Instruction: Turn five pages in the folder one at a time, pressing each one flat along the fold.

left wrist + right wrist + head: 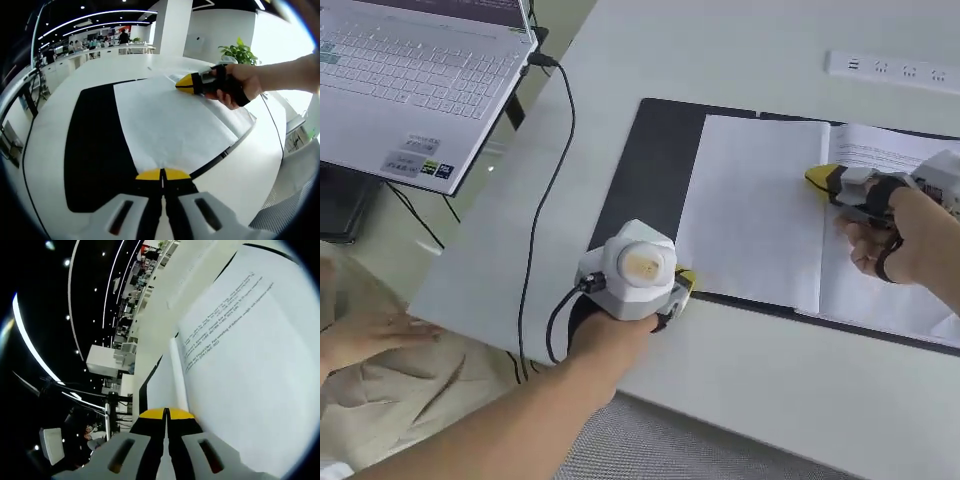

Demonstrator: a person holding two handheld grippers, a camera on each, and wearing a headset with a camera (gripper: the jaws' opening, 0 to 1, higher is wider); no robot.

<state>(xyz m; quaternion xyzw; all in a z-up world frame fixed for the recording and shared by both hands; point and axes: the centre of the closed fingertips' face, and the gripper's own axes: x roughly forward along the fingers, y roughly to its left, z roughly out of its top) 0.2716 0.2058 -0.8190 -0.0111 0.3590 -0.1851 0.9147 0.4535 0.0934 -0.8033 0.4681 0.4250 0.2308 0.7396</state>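
Evidently mid-press, the right gripper [817,178], jaws closed on nothing, sets its tip on the fold [822,250] of the folder [650,160], while the left gripper [162,174], also closed, perhaps pins the page [750,210] before it; next, stroke along the fold.

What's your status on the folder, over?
Left gripper shut, jaws at near edge of turned page. Right gripper shut, at the fold. Folder open, page lying flat. Cable beside folder, apart.
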